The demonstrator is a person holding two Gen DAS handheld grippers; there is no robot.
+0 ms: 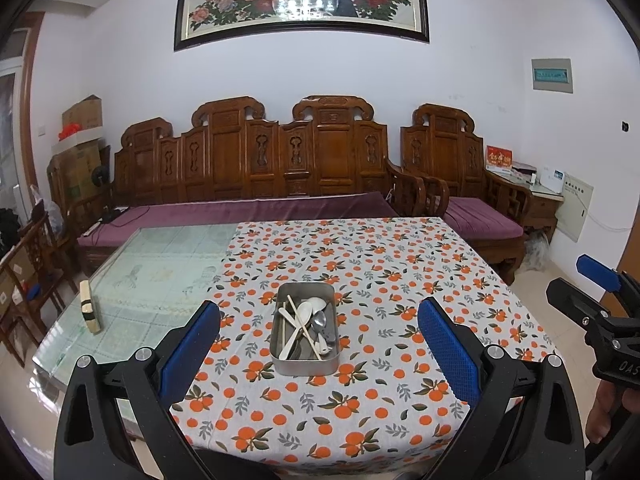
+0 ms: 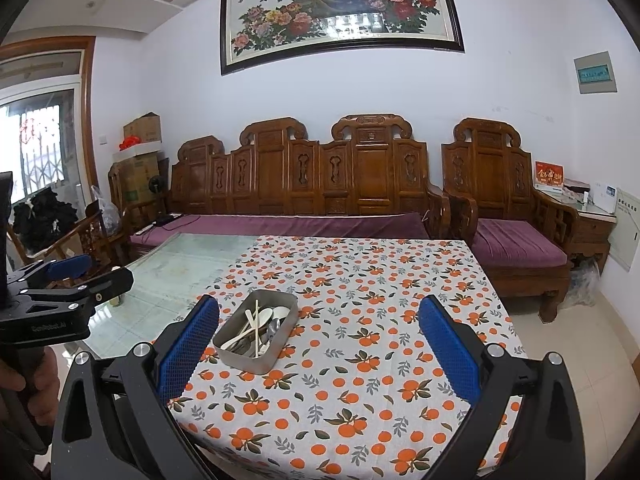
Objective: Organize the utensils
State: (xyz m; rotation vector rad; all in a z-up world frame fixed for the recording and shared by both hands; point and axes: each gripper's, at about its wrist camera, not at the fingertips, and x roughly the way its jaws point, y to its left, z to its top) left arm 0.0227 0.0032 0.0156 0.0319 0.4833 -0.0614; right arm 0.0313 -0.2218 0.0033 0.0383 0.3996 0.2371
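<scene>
Your tablecloth (image 1: 360, 264) is white, scattered with orange fruit and grey-green leaves. The tin (image 1: 305, 364) you face is dull silver, holding cream spoons (image 1: 303, 314) and pale chopsticks (image 1: 306, 330). Both your grippers' pads (image 1: 450, 346) are blue with a mesh texture, on black frames.

**Few words legible, all on the grippers**

In the left wrist view, the black body of the right gripper (image 1: 600, 280) carries raised letters "DAS", cut off by the picture's edge. In the right wrist view, the left gripper (image 2: 76, 276) bears small white print on its body, apparently "GenRobot.AI". Characters on the red box (image 2: 549, 175) and the wall painting (image 2: 340, 12) are too small to read.
</scene>
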